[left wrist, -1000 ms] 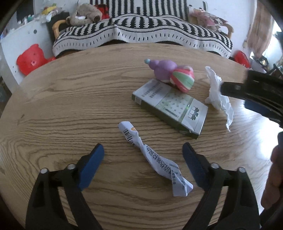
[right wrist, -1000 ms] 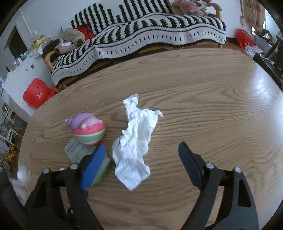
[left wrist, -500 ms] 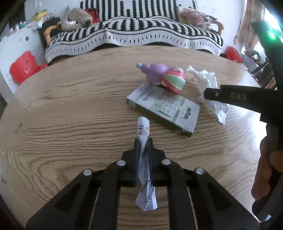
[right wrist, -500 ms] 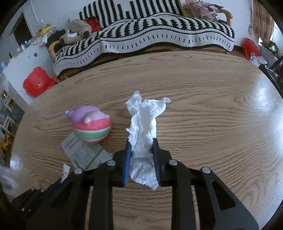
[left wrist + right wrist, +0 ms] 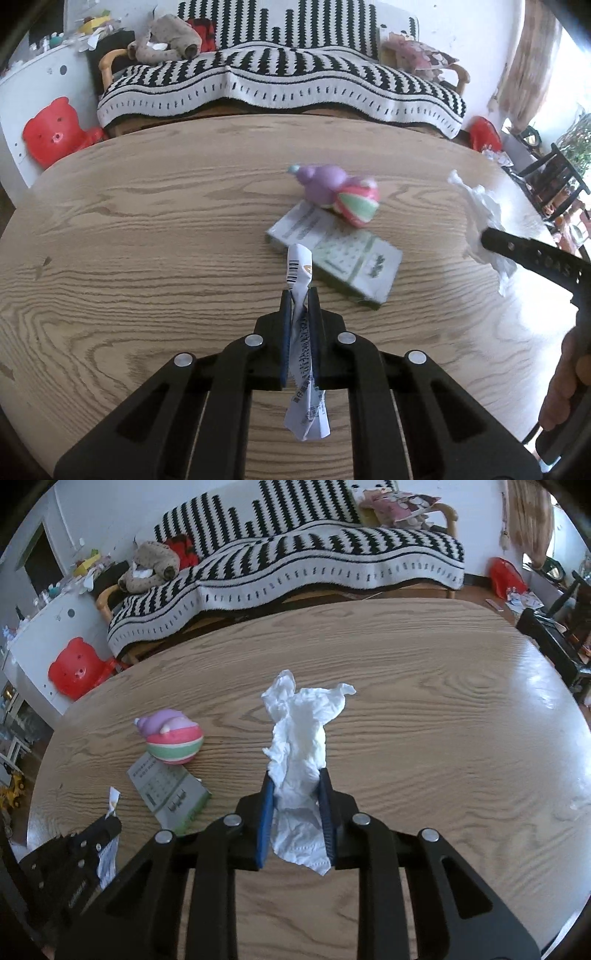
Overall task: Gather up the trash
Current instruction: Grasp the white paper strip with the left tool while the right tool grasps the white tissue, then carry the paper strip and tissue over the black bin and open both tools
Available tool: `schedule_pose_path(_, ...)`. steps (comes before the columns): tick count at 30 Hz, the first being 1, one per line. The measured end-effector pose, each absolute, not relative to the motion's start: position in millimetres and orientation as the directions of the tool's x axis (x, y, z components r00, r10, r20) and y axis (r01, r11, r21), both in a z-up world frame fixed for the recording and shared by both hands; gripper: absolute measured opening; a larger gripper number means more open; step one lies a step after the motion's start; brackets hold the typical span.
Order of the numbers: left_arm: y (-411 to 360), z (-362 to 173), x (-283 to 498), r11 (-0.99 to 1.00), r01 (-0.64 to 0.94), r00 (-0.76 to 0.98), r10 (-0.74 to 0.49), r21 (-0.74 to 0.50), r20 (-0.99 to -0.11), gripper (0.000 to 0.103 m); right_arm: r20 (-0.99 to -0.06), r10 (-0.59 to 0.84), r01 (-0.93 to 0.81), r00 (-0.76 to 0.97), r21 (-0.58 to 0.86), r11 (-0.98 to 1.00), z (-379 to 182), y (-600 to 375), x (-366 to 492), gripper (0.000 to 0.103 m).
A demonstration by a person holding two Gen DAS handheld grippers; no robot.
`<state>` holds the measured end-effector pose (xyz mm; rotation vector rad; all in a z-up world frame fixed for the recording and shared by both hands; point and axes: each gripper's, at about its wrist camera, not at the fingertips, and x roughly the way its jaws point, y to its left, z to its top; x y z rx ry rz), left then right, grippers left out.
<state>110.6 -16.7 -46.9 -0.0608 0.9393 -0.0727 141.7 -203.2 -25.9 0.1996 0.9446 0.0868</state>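
My left gripper [image 5: 300, 295] is shut on a twisted white paper wrapper [image 5: 300, 271] with a barcode, held above the wooden table [image 5: 129, 240]. The wrapper's tail hangs down behind the fingers. My right gripper [image 5: 297, 777] is shut on a crumpled white tissue [image 5: 301, 731], lifted off the table. The tissue also shows at the right of the left wrist view [image 5: 480, 210], and the left gripper with its wrapper shows at lower left of the right wrist view [image 5: 110, 812].
A green and white box [image 5: 336, 254] lies mid-table with a purple and striped toy [image 5: 340, 192] behind it; both show in the right wrist view [image 5: 168, 794] [image 5: 171, 736]. A striped sofa [image 5: 280, 85] stands beyond the table's far edge.
Both grippers closed, the left on the wrapper and the right on the tissue, and both have since lifted their pieces off the table.
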Motion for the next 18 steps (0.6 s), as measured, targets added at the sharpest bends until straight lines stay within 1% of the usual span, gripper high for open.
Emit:
schedule_pose_path(9,-78.6,-27.8,104.4,0.985,0.126,0.598,-0.171,-0.118,-0.783,0.008,-0.771,0.084,0.106,0.631,0.193,0.975,3.5,-289.6,78.0,0.023)
schedule_pose_path(18,-208.5,-11.0,72.3,0.933,0.336,0.578,-0.311,-0.127,-0.754,0.008,-0.75,-0.048,0.283,0.659,0.188,0.941,19.5,-417.0,-23.3,0.023)
